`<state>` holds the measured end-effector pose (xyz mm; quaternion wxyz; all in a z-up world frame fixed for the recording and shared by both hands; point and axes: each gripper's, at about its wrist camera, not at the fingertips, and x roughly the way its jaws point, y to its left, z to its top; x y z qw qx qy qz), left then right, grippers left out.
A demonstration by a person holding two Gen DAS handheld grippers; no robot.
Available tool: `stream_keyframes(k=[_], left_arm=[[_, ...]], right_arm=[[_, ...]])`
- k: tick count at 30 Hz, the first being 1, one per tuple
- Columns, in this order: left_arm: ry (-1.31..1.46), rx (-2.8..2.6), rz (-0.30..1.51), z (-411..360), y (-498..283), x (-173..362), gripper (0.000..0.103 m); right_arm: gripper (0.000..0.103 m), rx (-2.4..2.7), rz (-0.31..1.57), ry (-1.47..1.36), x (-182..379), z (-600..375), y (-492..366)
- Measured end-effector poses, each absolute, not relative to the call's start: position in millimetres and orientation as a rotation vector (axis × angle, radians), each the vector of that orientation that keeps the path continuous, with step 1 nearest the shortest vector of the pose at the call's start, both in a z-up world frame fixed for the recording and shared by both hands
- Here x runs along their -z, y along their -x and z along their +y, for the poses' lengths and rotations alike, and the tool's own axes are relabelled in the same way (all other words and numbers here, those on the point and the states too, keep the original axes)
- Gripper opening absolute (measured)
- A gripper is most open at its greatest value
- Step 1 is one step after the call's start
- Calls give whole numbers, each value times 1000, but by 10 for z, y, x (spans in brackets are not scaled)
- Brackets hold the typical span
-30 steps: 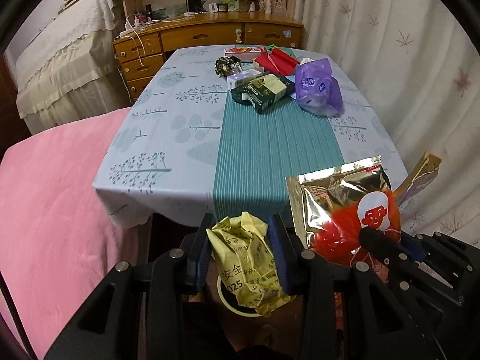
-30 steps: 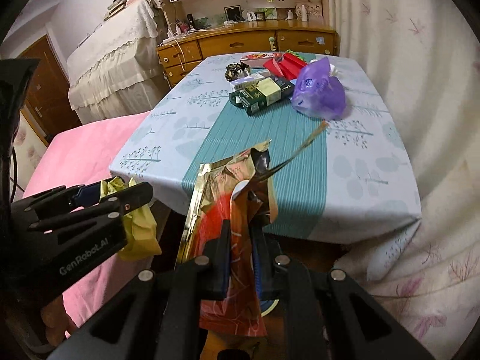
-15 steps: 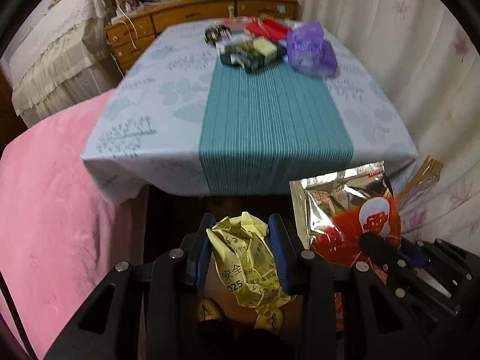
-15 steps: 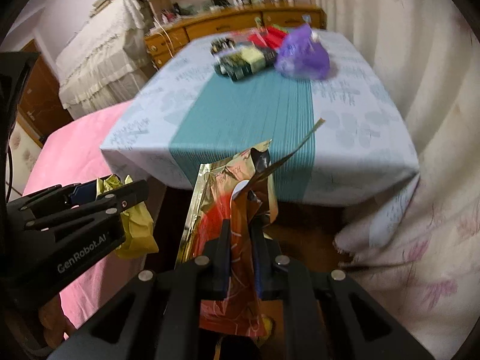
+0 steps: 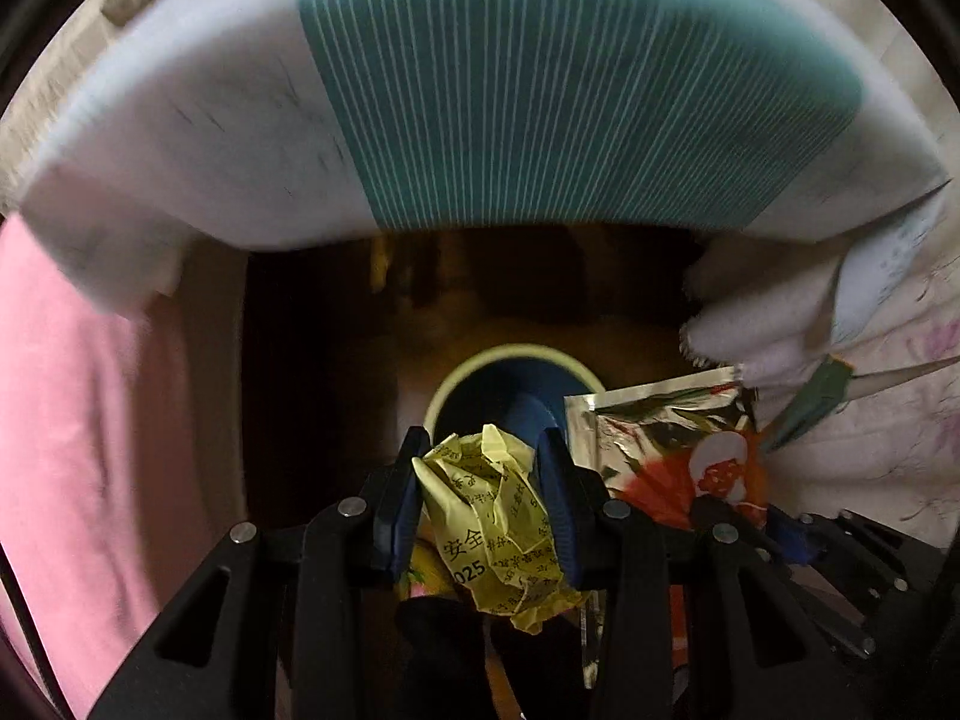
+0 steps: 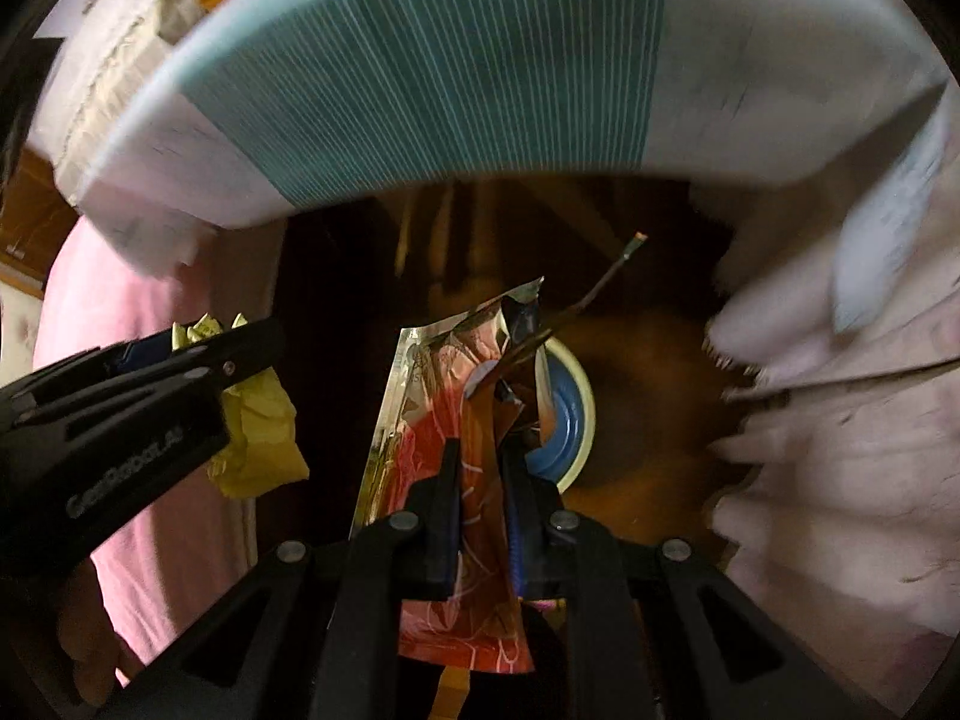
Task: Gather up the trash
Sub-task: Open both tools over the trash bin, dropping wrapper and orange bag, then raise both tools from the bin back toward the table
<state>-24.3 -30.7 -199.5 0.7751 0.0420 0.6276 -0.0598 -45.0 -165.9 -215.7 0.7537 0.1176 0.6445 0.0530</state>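
Both hands have dropped from table height: left gripper (image 5: 483, 504) pinching crumpled yellow printed paper (image 5: 498, 531), right gripper (image 6: 483, 516) clamping a red foil snack pouch (image 6: 456, 420), now apparently above the round cream-rimmed blue bin (image 5: 480, 381), awaiting release.

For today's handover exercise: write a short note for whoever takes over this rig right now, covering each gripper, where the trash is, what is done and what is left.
Left gripper: shut on the crumpled yellow paper.
Right gripper: shut on the red foil snack bag.
Bin: on the floor by the table's near edge, below both grippers.
Done: both pieces picked up and brought over the bin.
Left: release both into the bin. Whether more trash remains on the table cannot be seen.
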Motion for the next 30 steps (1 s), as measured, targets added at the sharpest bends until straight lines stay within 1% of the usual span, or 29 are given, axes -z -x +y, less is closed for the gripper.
stream_keyframes(k=[6,9,11,12,13,14,16,17,18,21,23,25,28,30], left_arm=[[-139,161,1404,-333,102,2918,37],[-146,168,1421,-337,18,3404,40],[-145,170,1433,-318,-15,3656,53],[-142,169,1450,-311,-47,3827,64],[-144,158,1459,-295,-48,3929,71],[-142,150,1473,-273,-71,4053,74],[-125,148,1513,-232,-128,4277,80],[-122,144,1521,-204,-147,4328,81],[-119,139,1520,-184,-157,4380,83],[-115,145,1517,-144,-165,4458,101],[-118,156,1520,-115,-163,4439,102],[-126,164,1521,-90,-177,4451,102],[-117,162,1500,-75,-163,4304,102],[-106,160,1477,-62,-136,4090,102]], right_arm=[[13,-78,1453,-296,3128,-1623,268],[17,-60,1462,-304,3570,-1605,202],[18,-38,1459,-310,3895,-1609,190],[22,-37,1460,-329,4014,-1615,187],[27,-29,1466,-354,4160,-1632,184],[31,-17,1475,-388,4321,-1667,190],[49,3,1496,-424,4523,-1704,177],[51,16,1503,-434,4621,-1730,191],[52,24,1503,-430,4647,-1720,204],[53,27,1488,-402,4672,-1695,231],[54,27,1480,-387,4658,-1686,237],[59,36,1480,-369,4617,-1682,248],[59,54,1462,-347,4446,-1676,281],[59,66,1447,-336,4272,-1665,306]])
